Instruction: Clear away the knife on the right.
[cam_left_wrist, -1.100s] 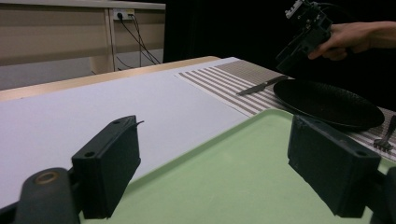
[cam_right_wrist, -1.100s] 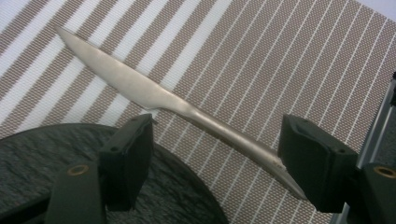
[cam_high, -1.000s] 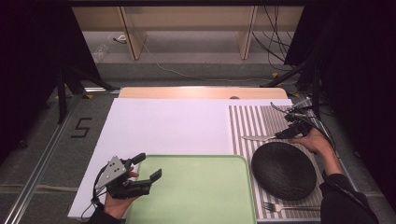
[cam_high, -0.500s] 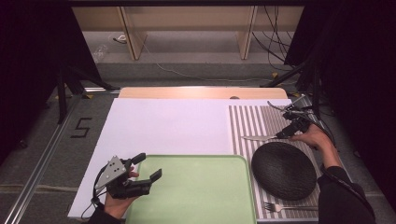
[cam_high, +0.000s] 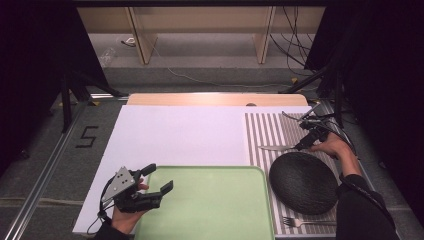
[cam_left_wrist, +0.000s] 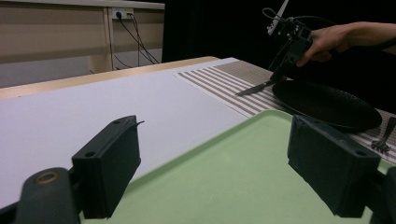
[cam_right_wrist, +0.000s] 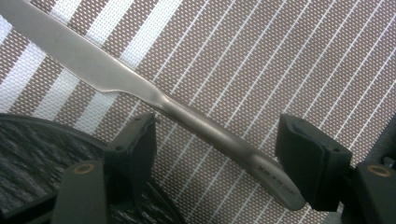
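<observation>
A table knife (cam_right_wrist: 205, 126) lies slanted on the striped placemat (cam_high: 265, 130), its blade (cam_high: 277, 148) pointing left just behind the black plate (cam_high: 303, 182). My right gripper (cam_right_wrist: 219, 140) is low over the knife's handle with one jaw on each side. Its jaws have just been closing a little, and the pads do not touch the handle. From the left gripper view the right gripper (cam_left_wrist: 278, 74) points down at the knife (cam_left_wrist: 254, 87). My left gripper (cam_high: 159, 177) hovers open over the near left corner of the green tray (cam_high: 210, 210), holding nothing.
A fork (cam_high: 300, 221) lies on the placemat in front of the plate. A white board (cam_high: 175, 135) covers the table's left and middle. The plate's rim (cam_right_wrist: 37, 140) sits right beside the right gripper's left jaw. The dark floor and cables lie beyond the table's far edge.
The right hand has come slightly down and toward the knife's handle. The left gripper, knife, plate and tray stay where they were.
</observation>
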